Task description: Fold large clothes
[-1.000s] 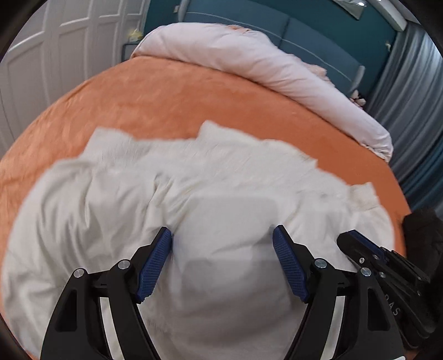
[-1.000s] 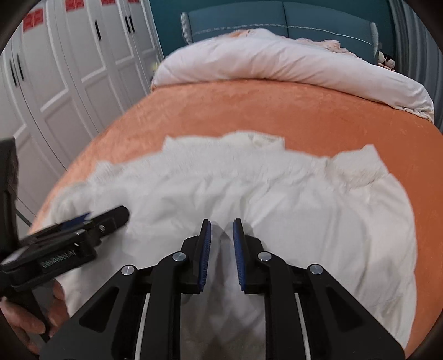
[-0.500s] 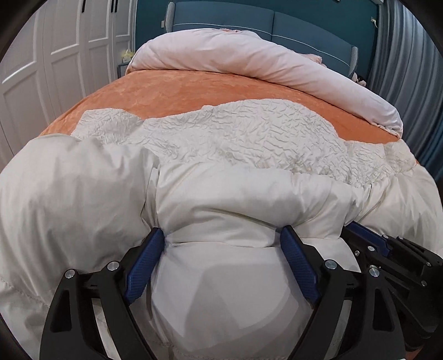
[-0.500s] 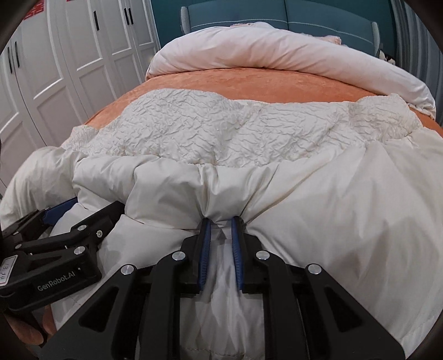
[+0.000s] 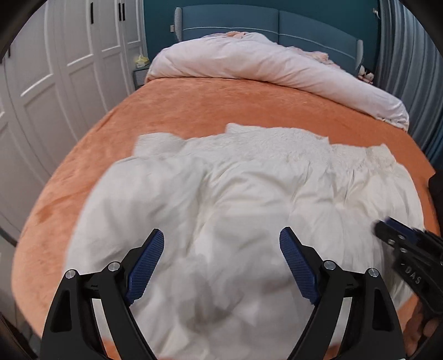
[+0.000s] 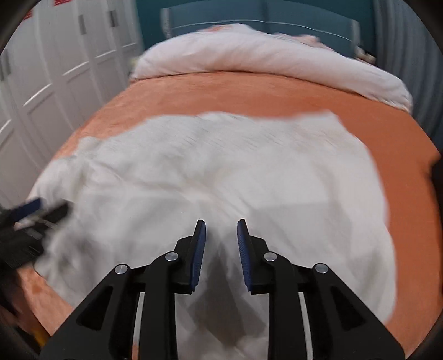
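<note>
A large white padded coat [image 5: 249, 193] lies spread on the orange bed cover [image 5: 221, 105], its fleecy lining edge toward the headboard. My left gripper [image 5: 221, 232] hovers over the coat's near part, open wide, its pads touching nothing. In the right wrist view the same coat [image 6: 221, 166] fills the middle, blurred by motion. My right gripper [image 6: 221, 221] is over its near edge with jaws opening; cloth shows through the gap but the pads do not press on it. Each gripper shows in the other's view: the right gripper [image 5: 401, 243], the left gripper [image 6: 41, 210].
A rolled pale pink duvet [image 5: 263, 63] lies across the head of the bed, before a teal headboard [image 5: 249, 22]. White wardrobe doors [image 5: 55, 69] line the left side, grey curtains [image 5: 409, 55] the right. Bare orange cover [image 6: 235, 91] lies beyond the coat.
Half a second ago the coat was bunched high in front of both grippers, with the right one shut on a fold. Now that fold is let go, the coat lies flatter, and both grippers have drawn back.
</note>
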Available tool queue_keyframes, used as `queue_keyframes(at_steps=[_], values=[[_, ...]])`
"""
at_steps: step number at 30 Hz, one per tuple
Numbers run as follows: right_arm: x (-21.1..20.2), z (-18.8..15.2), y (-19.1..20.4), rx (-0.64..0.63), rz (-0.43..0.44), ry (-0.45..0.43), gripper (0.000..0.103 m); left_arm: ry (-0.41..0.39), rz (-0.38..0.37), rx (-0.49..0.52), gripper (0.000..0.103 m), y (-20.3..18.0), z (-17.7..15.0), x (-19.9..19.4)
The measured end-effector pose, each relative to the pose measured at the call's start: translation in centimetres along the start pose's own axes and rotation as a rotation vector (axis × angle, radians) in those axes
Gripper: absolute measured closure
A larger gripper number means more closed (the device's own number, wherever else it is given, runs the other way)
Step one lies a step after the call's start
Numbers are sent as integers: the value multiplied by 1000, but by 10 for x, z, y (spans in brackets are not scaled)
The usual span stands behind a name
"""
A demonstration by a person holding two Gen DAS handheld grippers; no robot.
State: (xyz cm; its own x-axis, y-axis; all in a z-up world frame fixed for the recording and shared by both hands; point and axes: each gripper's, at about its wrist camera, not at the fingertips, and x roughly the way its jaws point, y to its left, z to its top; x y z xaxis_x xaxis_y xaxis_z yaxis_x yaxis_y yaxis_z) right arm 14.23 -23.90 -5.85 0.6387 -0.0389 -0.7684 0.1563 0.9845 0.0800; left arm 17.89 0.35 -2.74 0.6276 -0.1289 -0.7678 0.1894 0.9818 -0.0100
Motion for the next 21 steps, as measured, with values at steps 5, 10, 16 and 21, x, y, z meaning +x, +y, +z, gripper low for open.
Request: queue_keyframes(at_steps=[5,10,16,21], values=[[-12,-50,-56,130,4,-8,85,28,59,-17,20,22,-18,-19],[-50,-45,-46,140,-31,-36,82,71,105,-77,20,51,-38,-25],[-37,-47,-84,235,-186,12,79,180,168,-228,22,109,-58,1],[-19,-67,-103,295,-159,101,78,192,163,-275,21,128,-71,0]])
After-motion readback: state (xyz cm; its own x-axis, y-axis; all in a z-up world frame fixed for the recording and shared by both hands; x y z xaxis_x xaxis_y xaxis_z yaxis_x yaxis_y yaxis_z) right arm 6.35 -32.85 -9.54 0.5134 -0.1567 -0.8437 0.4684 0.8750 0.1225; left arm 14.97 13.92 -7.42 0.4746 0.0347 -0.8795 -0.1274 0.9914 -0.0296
